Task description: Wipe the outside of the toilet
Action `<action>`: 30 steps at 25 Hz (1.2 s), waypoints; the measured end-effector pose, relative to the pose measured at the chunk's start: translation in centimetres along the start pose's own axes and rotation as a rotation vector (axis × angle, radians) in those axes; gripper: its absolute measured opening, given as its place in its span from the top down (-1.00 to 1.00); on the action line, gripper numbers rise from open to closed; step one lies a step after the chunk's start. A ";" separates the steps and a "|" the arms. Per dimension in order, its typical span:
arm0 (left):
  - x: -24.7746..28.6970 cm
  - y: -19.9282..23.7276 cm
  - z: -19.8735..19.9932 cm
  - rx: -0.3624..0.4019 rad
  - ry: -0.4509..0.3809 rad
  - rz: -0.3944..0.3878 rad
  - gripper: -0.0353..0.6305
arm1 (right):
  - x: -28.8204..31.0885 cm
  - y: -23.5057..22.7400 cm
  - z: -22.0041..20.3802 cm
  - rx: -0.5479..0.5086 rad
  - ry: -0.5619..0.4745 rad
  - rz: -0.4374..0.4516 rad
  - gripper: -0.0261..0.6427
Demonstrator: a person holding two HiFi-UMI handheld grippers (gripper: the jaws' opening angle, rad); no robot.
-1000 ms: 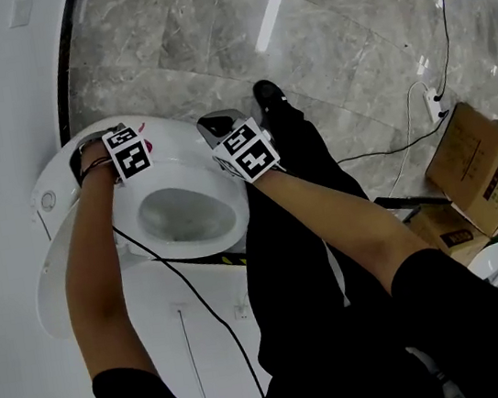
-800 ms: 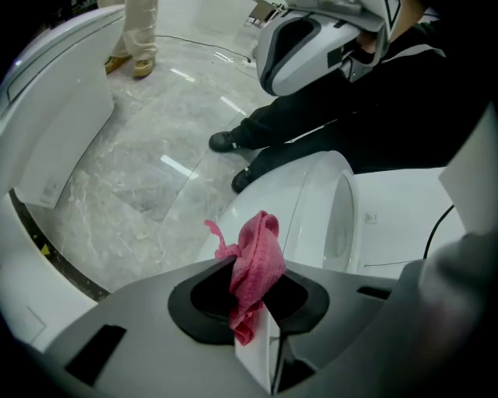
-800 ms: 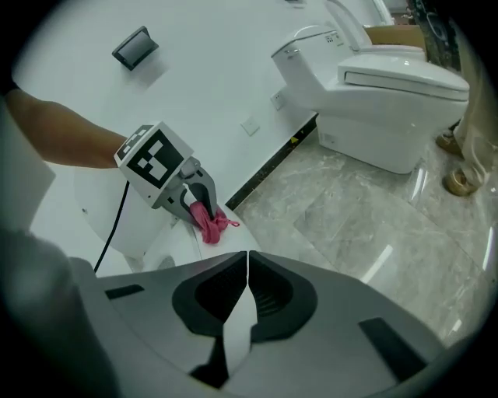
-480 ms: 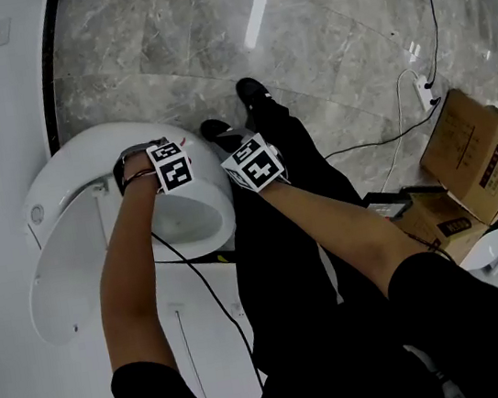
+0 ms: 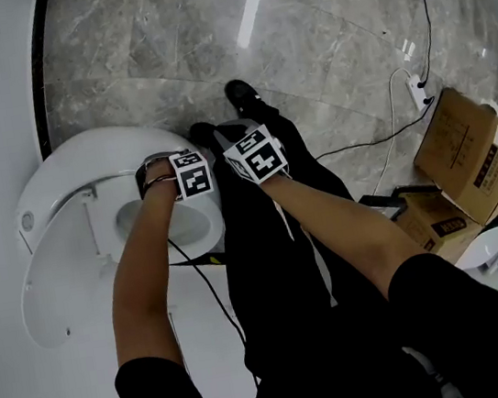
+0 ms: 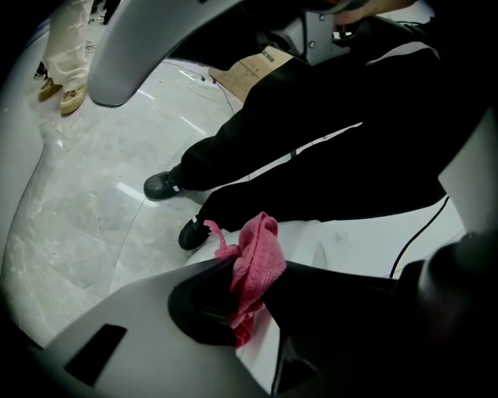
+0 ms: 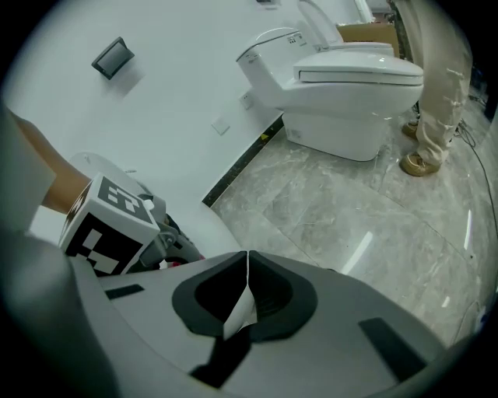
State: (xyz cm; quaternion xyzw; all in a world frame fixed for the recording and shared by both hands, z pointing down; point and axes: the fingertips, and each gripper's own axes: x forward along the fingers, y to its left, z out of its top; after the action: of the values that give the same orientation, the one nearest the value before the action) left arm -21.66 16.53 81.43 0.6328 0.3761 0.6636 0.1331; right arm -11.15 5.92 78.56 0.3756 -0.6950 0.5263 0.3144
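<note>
- White ceramic toilet (image 5: 69,174): standing at the left middle of the head view, lid lying open toward the lower left, bowl rim facing up.
- Left gripper (image 6: 247,299): jaws clamping a pink terry cloth (image 6: 257,264), which is bunching up above them. In the head view this gripper (image 5: 188,176) is hovering over the right-hand rim of the bowl.
- Pink terry cloth: sitting at the lower centre of the left gripper view, its hanging end lying against the white toilet surface.
- Right gripper (image 7: 246,299): jaws pressing together, with only a pale sliver showing at the seam. In the head view it (image 5: 257,157) is hanging just right of the left gripper, beside the bowl's outer edge.
- Black trousers (image 5: 277,263): filling the centre of the head view, with a black shoe (image 5: 241,94) standing on the grey marble floor (image 5: 162,49) above them.
- Brown cardboard box (image 5: 465,156): lying open at the right edge of the head view.
- Second white toilet (image 7: 350,85): standing at the upper centre of the right gripper view, lid down.
</note>
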 end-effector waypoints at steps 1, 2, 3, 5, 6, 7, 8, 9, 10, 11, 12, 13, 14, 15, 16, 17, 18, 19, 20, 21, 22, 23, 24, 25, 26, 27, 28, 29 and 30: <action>-0.1 -0.3 0.6 0.004 -0.023 -0.009 0.63 | -0.2 -0.2 0.1 -0.003 -0.006 -0.004 0.82; -0.3 -0.3 1.0 0.002 -0.047 -0.010 0.63 | -0.4 -0.3 0.2 -0.010 -0.013 -0.008 0.82; -0.7 -0.1 1.2 -0.010 -0.074 -0.002 0.63 | -0.5 -0.3 0.3 -0.017 -0.022 -0.012 0.82; -2.5 1.3 0.8 -0.065 -0.138 0.046 0.63 | -0.4 -0.2 0.7 -0.033 -0.037 -0.022 0.82; -3.7 2.3 0.2 -0.098 -0.172 0.082 0.63 | -0.2 0.0 0.9 -0.040 -0.041 -0.024 0.82; -5.2 3.4 -0.8 -0.127 -0.203 0.122 0.63 | 0.0 0.3 1.2 -0.046 -0.043 -0.022 0.82; -6.7 4.5 -2.1 -0.149 -0.223 0.163 0.63 | 0.3 0.8 1.5 -0.052 -0.045 -0.017 0.82; -8.2 5.5 -3.7 -0.161 -0.231 0.201 0.63 | 0.7 1.3 2.0 -0.061 -0.046 -0.008 0.82; -9.7 6.4 -5.5 -0.165 -0.226 0.233 0.63 | 1.1 2.0 2.5 -0.074 -0.049 0.004 0.82; -11.1 7.1 -7.5 -0.164 -0.211 0.259 0.63 | 1.7 2.7 3.1 -0.091 -0.053 0.017 0.82; -12.5 7.7 -9.5 -0.160 -0.189 0.279 0.63 | 2.3 3.5 3.8 -0.109 -0.058 0.030 0.82; -13.6 8.3 -11.5 -0.158 -0.163 0.293 0.63 | 2.9 4.2 4.6 -0.126 -0.061 0.043 0.82; -14.6 8.7 -13.5 -0.159 -0.136 0.303 0.63 | 3.6 4.8 5.3 -0.139 -0.064 0.054 0.82; -15.2 9.1 -15.4 -0.162 -0.110 0.309 0.63 | 4.4 5.4 5.9 -0.147 -0.066 0.063 0.82; -15.6 9.4 -17.2 -0.164 -0.083 0.312 0.63 | 5.2 6.0 6.4 -0.151 -0.066 0.071 0.82; -15.8 9.7 -18.9 -0.163 -0.055 0.311 0.63 | 6.1 6.7 6.9 -0.154 -0.066 0.080 0.82; -15.7 9.8 -20.5 -0.159 -0.027 0.306 0.63 | 7.0 7.5 7.2 -0.160 -0.063 0.090 0.82; -15.5 9.8 -22.0 -0.154 -0.001 0.296 0.63 | 7.9 8.3 7.3 -0.168 -0.058 0.100 0.82; -15.1 9.8 -23.4 -0.149 0.024 0.282 0.63 | 8.8 9.0 7.4 -0.177 -0.049 0.108 0.82; -14.7 9.8 -24.6 -0.145 0.047 0.267 0.63 | 9.5 9.6 7.4 -0.182 -0.038 0.116 0.82; -14.1 9.8 -25.7 -0.140 0.071 0.249 0.63 | 10.1 10.2 7.3 -0.183 -0.028 0.122 0.82; -13.5 9.8 -26.6 -0.133 0.096 0.231 0.63 | 10.6 10.5 7.2 -0.182 -0.022 0.128 0.82; -12.9 9.8 -27.4 -0.124 0.120 0.213 0.63 | 11.1 10.6 7.0 -0.180 -0.017 0.129 0.82; -12.2 9.8 -27.9 -0.114 0.139 0.195 0.63 | 11.4 10.6 6.8 -0.178 -0.013 0.128 0.82; -11.7 9.7 -28.3 -0.106 0.152 0.179 0.63 | 11.5 10.6 6.6 -0.174 -0.010 0.128 0.82; -11.2 9.7 -28.4 -0.100 0.159 0.167 0.63 | 11.6 10.5 6.5 -0.169 -0.010 0.129 0.82; -10.9 9.8 -28.5 -0.096 0.161 0.157 0.63 | 11.7 10.3 6.4 -0.165 -0.011 0.128 0.82; -10.6 9.8 -28.4 -0.094 0.161 0.148 0.63 | 11.8 9.9 6.3 -0.163 -0.012 0.122 0.82; -10.3 9.8 -28.3 -0.094 0.162 0.140 0.63 | 11.9 9.5 6.0 -0.164 -0.009 0.114 0.82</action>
State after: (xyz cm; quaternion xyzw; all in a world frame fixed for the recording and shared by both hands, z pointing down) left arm -43.61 -6.26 82.70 0.5950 0.3089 0.7371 0.0852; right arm -25.65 -0.63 82.24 0.3109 -0.7575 0.4828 0.3104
